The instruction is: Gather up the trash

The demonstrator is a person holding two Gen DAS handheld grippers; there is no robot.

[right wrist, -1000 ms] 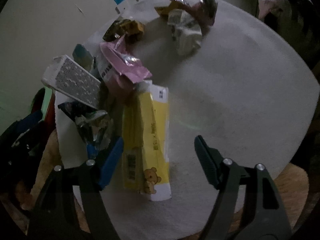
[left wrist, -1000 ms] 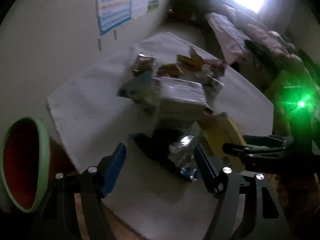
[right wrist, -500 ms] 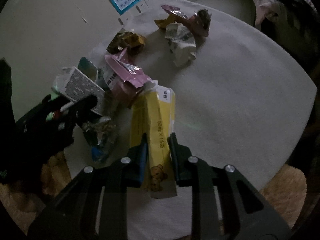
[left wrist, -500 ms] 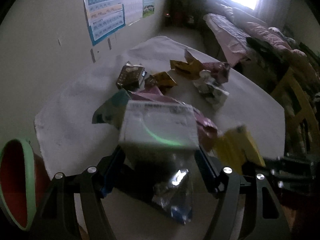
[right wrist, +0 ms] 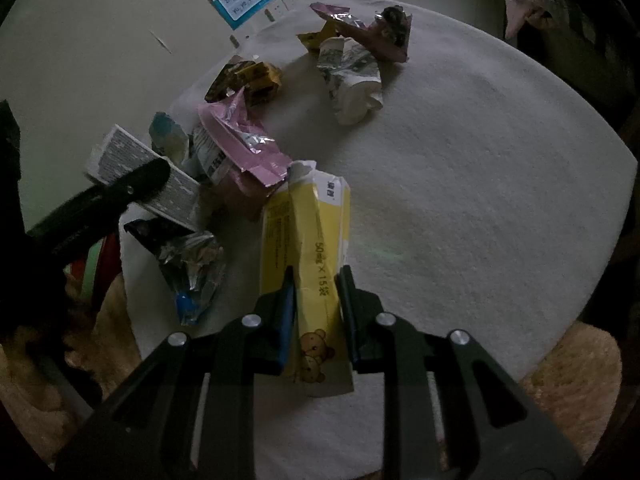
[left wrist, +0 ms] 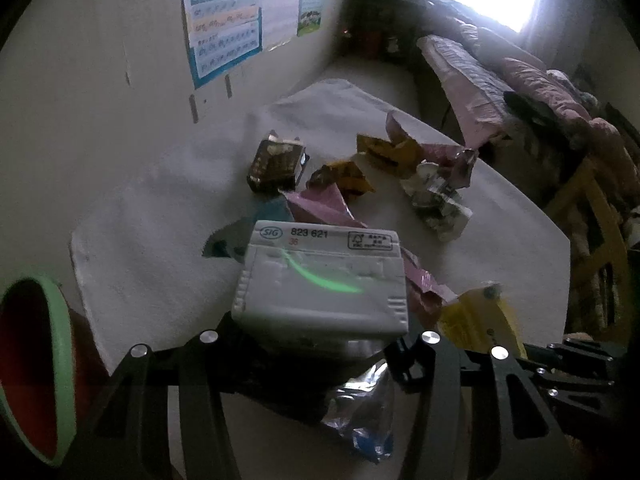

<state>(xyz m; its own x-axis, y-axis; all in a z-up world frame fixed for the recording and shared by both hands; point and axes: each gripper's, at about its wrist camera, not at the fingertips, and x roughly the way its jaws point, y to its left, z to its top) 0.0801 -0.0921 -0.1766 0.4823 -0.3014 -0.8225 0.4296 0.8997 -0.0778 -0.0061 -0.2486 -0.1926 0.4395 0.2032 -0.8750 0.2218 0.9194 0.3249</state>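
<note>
A white drink carton (left wrist: 324,280) lies tilted among the trash, and my left gripper (left wrist: 316,340) has its jaws closing around it, pads against its two sides. The same carton (right wrist: 120,160) shows in the right wrist view with a black left finger (right wrist: 120,188) across it. My right gripper (right wrist: 318,292) is shut on a flattened yellow box (right wrist: 304,220) with a bear print, resting on the white tablecloth (right wrist: 480,160). The yellow box (left wrist: 476,316) also appears at the lower right of the left wrist view.
A silver and blue wrapper (right wrist: 192,260) lies below the carton. A pink wrapper (right wrist: 244,144), a brown-yellow wrapper (right wrist: 248,80) and crumpled white paper (right wrist: 352,76) lie farther back. A red bin with a green rim (left wrist: 24,364) stands at the left. A yellow chair (left wrist: 596,216) stands at the right.
My left gripper moved forward over the silver wrapper onto the white carton and narrowed around it. My right gripper went from open to shut on the yellow box.
</note>
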